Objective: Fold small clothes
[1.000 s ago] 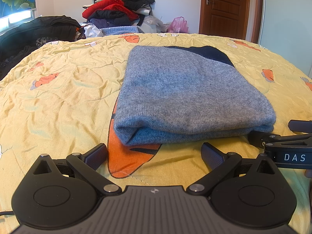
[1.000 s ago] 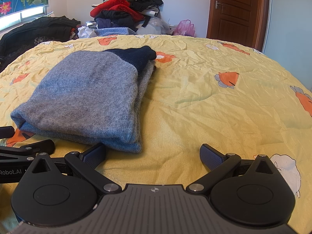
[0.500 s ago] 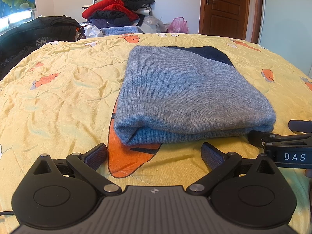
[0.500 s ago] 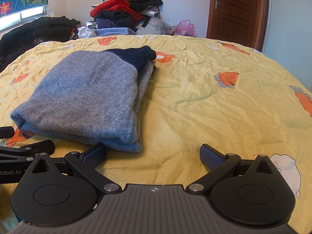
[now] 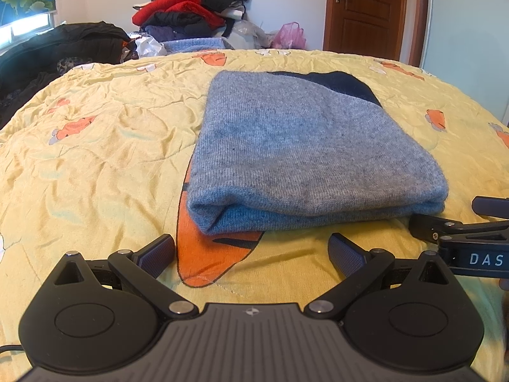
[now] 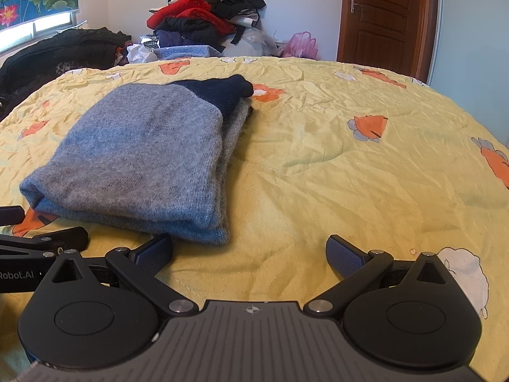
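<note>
Sweater [image 5: 305, 146], grey-blue knit with a navy section at its far end, folded into a thick rectangle, lying on the yellow bedspread [image 5: 95, 146] toward the near edge of the bed. Left gripper [image 5: 251, 251] low at that near edge, jaws spread wide, holding nothing, just short of the fold. Right gripper [image 6: 249, 253] likewise wide apart and empty, near the sweater's near right corner. Lettering "DAS" on one gripper body, "Robot.AI" on the other. Heaped clothes [image 5: 191, 12] beyond the far edge. Pink bag [image 5: 291, 35] beside them, contents not discernible.
</note>
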Action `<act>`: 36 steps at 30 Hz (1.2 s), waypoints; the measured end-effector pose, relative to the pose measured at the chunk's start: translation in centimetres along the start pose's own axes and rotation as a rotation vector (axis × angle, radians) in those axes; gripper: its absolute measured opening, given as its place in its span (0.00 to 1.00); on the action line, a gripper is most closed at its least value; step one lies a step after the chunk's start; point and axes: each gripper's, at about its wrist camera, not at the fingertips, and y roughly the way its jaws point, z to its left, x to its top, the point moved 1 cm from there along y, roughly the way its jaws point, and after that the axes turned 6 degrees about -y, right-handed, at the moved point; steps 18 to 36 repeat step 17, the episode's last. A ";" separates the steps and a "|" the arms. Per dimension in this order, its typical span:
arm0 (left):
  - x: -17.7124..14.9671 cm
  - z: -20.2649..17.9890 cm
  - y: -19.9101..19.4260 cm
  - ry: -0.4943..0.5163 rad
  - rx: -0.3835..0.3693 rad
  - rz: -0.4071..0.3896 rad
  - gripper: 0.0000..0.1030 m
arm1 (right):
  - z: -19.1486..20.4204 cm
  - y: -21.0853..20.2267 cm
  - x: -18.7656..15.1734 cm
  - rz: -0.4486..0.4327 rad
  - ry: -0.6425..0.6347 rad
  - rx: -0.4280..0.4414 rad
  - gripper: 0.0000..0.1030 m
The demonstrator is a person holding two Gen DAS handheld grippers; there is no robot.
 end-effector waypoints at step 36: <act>5.7 7.2 -4.8 -0.188 0.088 -0.146 1.00 | -3.1 -4.0 2.6 -0.043 -0.038 0.050 1.00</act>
